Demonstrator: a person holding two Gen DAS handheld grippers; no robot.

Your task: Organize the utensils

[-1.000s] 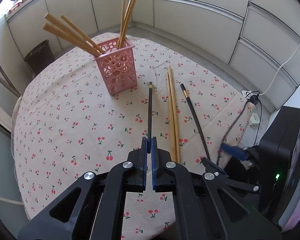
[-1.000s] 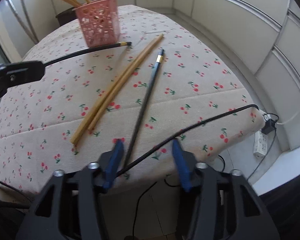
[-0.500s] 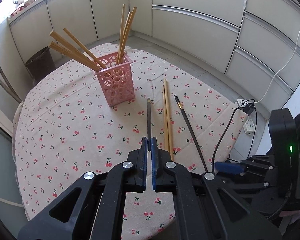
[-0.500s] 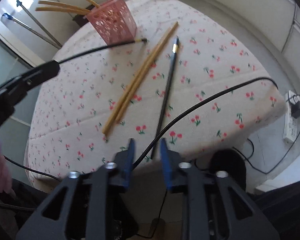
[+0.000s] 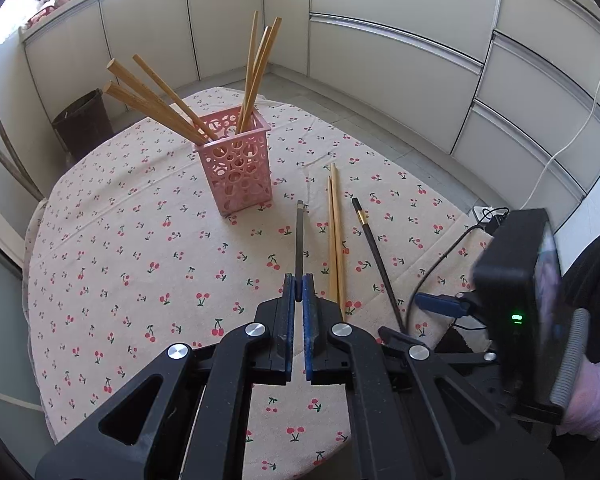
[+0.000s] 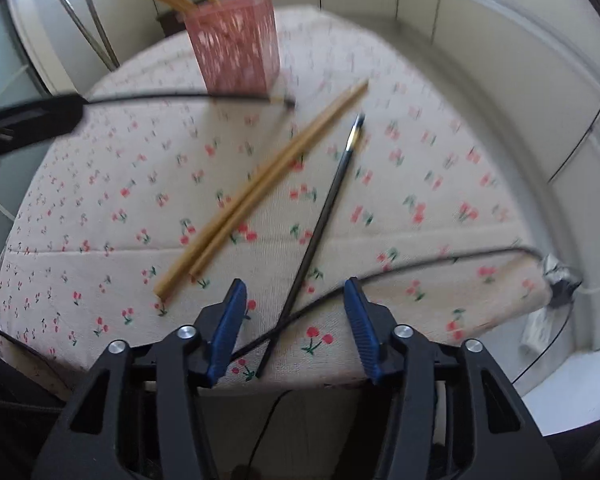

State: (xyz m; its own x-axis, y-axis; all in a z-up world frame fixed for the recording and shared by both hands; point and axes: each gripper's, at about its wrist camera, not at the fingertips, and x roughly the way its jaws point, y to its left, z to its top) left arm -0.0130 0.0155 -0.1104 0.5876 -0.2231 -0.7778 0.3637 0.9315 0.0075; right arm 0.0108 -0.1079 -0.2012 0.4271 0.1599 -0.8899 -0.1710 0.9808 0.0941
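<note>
Clamping a black chopstick (image 5: 299,248) level, the left gripper (image 5: 298,288) hangs above the table; right gripper (image 6: 296,300) gapes empty.

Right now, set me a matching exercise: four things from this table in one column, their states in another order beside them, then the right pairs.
Things
1. black chopstick with a gold band
2. pair of light wooden chopsticks
3. dark chopstick
4. pink perforated plastic holder

States
A. clamped in the left gripper, lifted off the cloth
B. standing upright, with wooden chopsticks leaning out
C. lying alone on the cherry-print tablecloth, its near end between the open fingers of the right gripper
D. lying side by side on the cloth

Pairs: 1-C, 2-D, 3-A, 4-B
</note>
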